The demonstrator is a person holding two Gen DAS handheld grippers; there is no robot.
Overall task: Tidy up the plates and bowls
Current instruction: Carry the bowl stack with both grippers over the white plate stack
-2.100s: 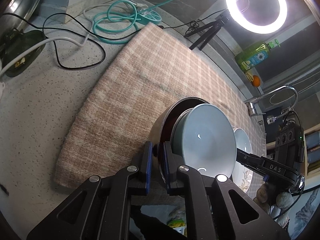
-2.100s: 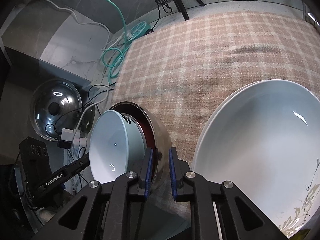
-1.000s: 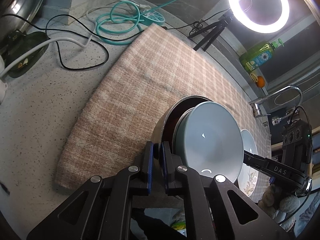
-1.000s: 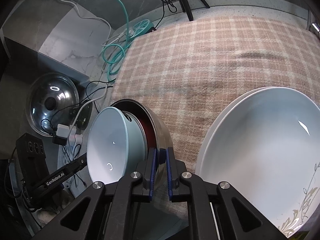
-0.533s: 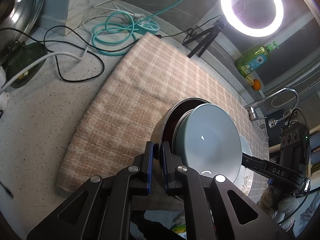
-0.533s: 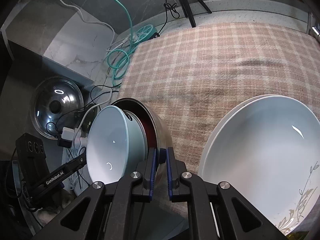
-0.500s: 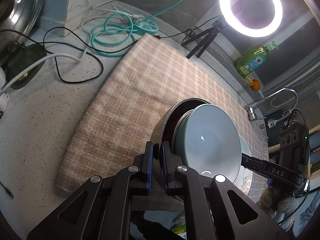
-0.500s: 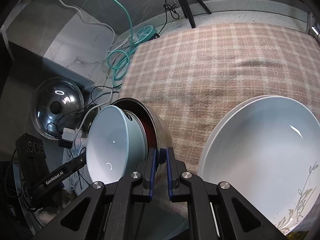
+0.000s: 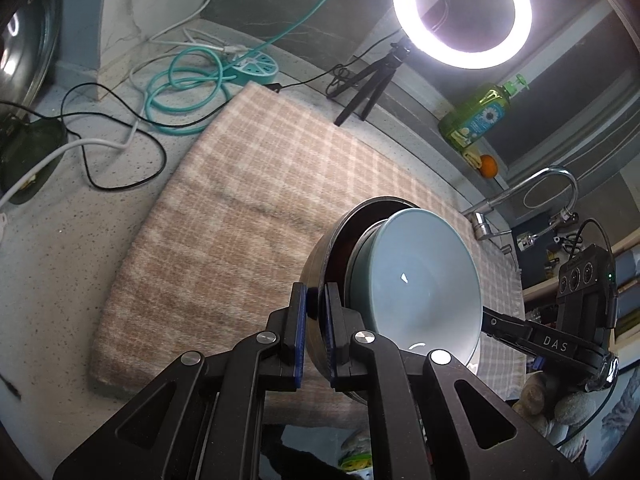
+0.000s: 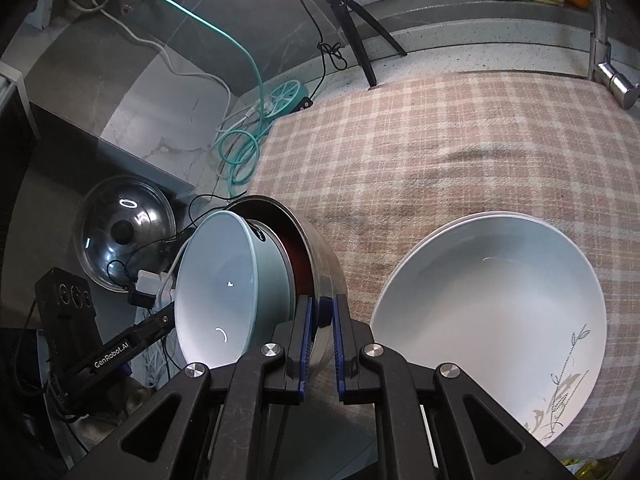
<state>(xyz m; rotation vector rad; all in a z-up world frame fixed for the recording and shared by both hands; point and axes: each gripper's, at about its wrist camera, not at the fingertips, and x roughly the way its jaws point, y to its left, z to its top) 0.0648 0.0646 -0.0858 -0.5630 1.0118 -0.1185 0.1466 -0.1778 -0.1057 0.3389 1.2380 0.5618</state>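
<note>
A steel bowl (image 9: 320,252) with a dark red inside holds a pale teal bowl (image 9: 424,280); the nested pair is lifted above the checked cloth (image 9: 240,200). My left gripper (image 9: 316,300) is shut on the steel bowl's rim on one side. My right gripper (image 10: 320,312) is shut on the steel bowl's (image 10: 324,256) rim on the opposite side, with the teal bowl (image 10: 220,280) to its left. White plates (image 10: 492,312) with a grey leaf pattern lie stacked on the cloth (image 10: 440,140) to the right.
A ring light (image 9: 460,12) on a small tripod stands behind the cloth. A teal cable coil (image 9: 184,88) and power strip lie at the back left. A steel lid (image 10: 124,236), a tap (image 9: 532,192), a green soap bottle (image 9: 476,116) and an orange (image 9: 488,166) edge the counter.
Both grippers and the nested bowls have risen and tilted back a little; more of the ring light and the back ledge shows. The grips have not changed.
</note>
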